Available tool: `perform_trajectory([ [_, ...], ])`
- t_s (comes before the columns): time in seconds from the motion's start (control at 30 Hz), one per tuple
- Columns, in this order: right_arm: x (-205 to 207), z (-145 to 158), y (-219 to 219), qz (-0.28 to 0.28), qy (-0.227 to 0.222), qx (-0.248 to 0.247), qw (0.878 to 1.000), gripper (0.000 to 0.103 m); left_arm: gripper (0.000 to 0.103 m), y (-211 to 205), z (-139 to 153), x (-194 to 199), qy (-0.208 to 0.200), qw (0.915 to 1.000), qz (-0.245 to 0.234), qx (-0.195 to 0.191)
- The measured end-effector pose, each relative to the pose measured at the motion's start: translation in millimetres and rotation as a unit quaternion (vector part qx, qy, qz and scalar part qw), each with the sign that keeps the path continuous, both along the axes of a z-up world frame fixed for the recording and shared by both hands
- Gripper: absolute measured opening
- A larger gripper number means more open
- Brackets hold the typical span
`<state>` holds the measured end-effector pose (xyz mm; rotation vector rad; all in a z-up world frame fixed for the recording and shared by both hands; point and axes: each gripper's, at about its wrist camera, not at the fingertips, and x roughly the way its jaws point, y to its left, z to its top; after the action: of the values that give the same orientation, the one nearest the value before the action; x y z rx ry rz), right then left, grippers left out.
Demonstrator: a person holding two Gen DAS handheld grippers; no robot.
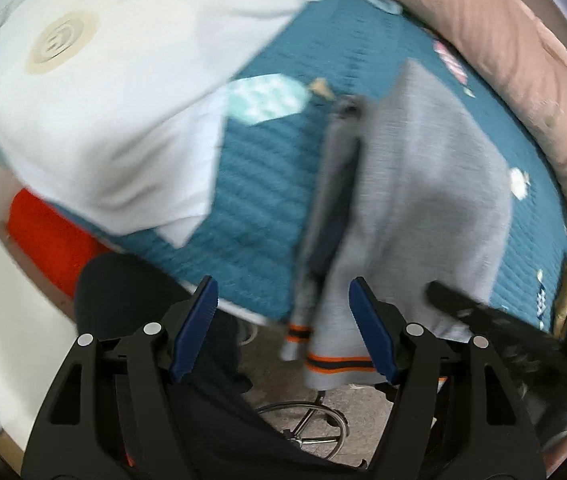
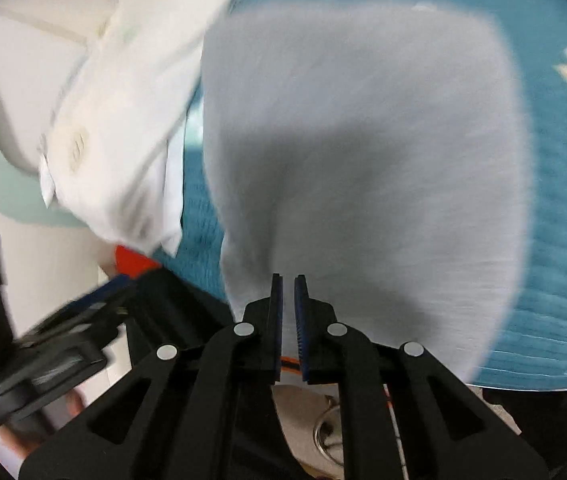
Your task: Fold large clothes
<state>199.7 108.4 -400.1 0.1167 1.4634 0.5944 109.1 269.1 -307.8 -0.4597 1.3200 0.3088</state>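
On grey garment [image 2: 363,152] — right tongs [image 2: 288,280] nearly closed

Grey garment [image 2: 363,160], orange-and-black-striped hem [image 1: 339,364]

One grey garment [image 1: 431,184] with orange-and-dark striped hem lying on bed, hem hanging over edge. One white garment [image 1: 95,120] lying beside it. One teal quilted bedspread [image 1: 267,184] covering bed. One pink pillow [image 1: 495,36] sitting at far edge. One red item [image 1: 47,232] showing below white garment, kind unclear. Two grippers showing: left gripper [image 1: 283,328], right gripper [image 2: 288,312]. One metal ring-shaped base [image 1: 303,424] standing on floor.
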Motion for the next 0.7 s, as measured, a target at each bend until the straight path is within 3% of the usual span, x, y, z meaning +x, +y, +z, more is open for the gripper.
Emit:
perform_trajectory([
  [0.1,10.3,6.7,-27.0,-0.037,-0.026,-0.06,0.997,0.008,0.069,-23.3,-6.8,18.9,-0.014,0.999,-0.039,-0.017],
  [0.17,18.4,-8.8,-43.1,-0.057,0.001,-0.059,0.997,0.002,0.069,-33.3,-19.0,30.4,-0.012,0.9979,-0.056,-0.031],
  [0.27,25.6,-40.1,-60.2,-0.092,0.036,-0.041,0.994,0.0,0.069,-38.5,-55.7,47.9,0.026,0.9977,-0.053,-0.033],
  [0.4,33.8,-62.5,-71.2,-0.124,0.065,-0.004,0.99,0.0,0.088,-24.5,-93.3,54.2,0.048,0.9973,-0.028,-0.048],
  [0.53,37.2,-46.9,-73.1,-0.118,0.082,0.002,0.99,0.0,0.086,-17.2,-88.3,54.1,0.053,0.9963,-0.028,-0.062],
  [0.57,38.3,-38.1,-71.0,-0.117,0.081,0.005,0.99,0.006,0.081,-15.2,-82.5,54.2,0.053,0.9964,-0.028,-0.059],
  [0.6,41.2,-25.7,-73.9,-0.116,0.071,0.008,0.991,0.006,0.07,-14.9,-73.3,54.4,0.05,0.9963,-0.029,-0.064],
  [0.7,54.1,11.8,-72.0,-0.109,0.024,0.015,0.994,0.006,0.068,-15.9,-38.8,59.9,0.015,0.9951,-0.043,-0.088],
])
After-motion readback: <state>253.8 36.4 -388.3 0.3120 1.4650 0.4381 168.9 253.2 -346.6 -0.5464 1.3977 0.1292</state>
